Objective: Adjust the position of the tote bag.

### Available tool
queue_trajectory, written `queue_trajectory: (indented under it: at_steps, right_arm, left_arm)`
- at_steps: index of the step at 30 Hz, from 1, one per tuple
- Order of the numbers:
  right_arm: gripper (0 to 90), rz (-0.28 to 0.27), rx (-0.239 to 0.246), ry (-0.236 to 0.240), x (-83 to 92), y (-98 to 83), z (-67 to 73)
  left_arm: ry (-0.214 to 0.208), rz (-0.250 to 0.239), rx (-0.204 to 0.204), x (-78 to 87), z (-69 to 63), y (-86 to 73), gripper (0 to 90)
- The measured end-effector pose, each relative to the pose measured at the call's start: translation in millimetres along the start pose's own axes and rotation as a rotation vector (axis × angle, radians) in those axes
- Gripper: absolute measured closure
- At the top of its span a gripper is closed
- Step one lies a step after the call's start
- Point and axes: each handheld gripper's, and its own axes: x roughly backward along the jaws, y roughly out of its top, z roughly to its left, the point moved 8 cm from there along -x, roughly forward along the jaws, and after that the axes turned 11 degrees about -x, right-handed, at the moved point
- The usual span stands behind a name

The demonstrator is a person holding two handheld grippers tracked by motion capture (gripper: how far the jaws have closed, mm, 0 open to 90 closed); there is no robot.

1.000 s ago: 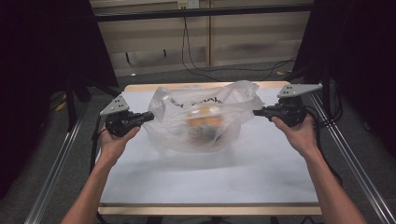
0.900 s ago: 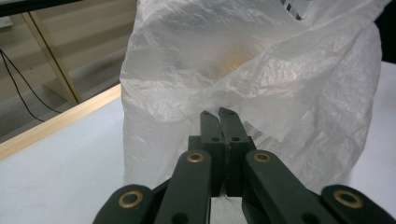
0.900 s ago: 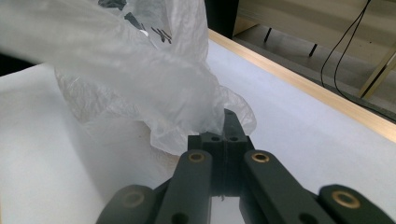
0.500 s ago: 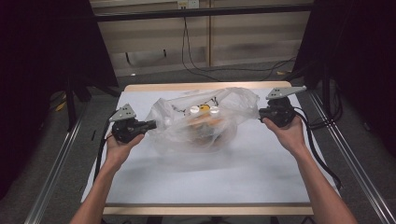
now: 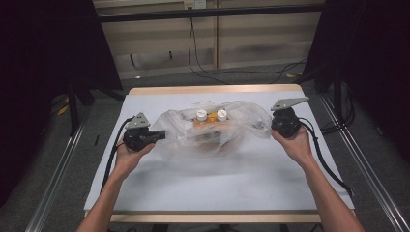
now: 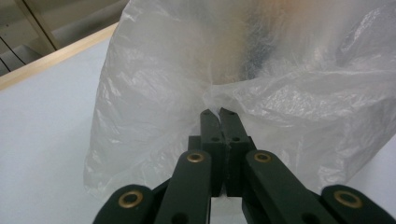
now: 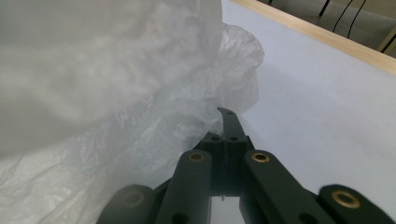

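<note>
A clear plastic bag (image 5: pixel 212 137) lies on the white table top (image 5: pixel 203 188) with its mouth spread sideways. Inside stand two white-capped bottles (image 5: pixel 200 115) beside something orange (image 5: pixel 208 124). My left gripper (image 5: pixel 162 135) is shut on the bag's left edge, and its jaws pinch the crumpled film (image 6: pixel 280 102) in the left gripper view (image 6: pixel 218 112). At the bag's right edge my right gripper (image 5: pixel 270 124) is shut on the film too; in the right gripper view (image 7: pixel 228 113) the plastic (image 7: pixel 140 116) bunches against the closed jaws.
The table's wooden edge (image 5: pixel 212 90) runs along the far side. Metal rails (image 5: pixel 58 183) flank the table on both sides. Cables (image 5: pixel 198 58) lie on the floor beyond it. A black cable (image 5: pixel 329 164) trails from my right gripper across the table.
Both hands have come down and the bag has sunk with them. It now rests lower and flatter on the table, and the white caps show at its top.
</note>
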Motion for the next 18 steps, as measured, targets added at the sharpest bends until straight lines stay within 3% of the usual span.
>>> queue_trajectory:
  at_steps: [8, 18]
  right_arm:
    - [90.0, 0.047, -0.011, -0.009, -19.5, -17.4, -7.4]
    - [90.0, 0.078, -0.022, -0.020, -24.8, -28.8, -13.5]
  left_arm:
    - [-0.016, 0.059, 0.000, -12.5, 0.1, -15.3, 90.0]
    - [-0.042, 0.118, -0.023, -24.4, -5.7, -24.5, 90.0]
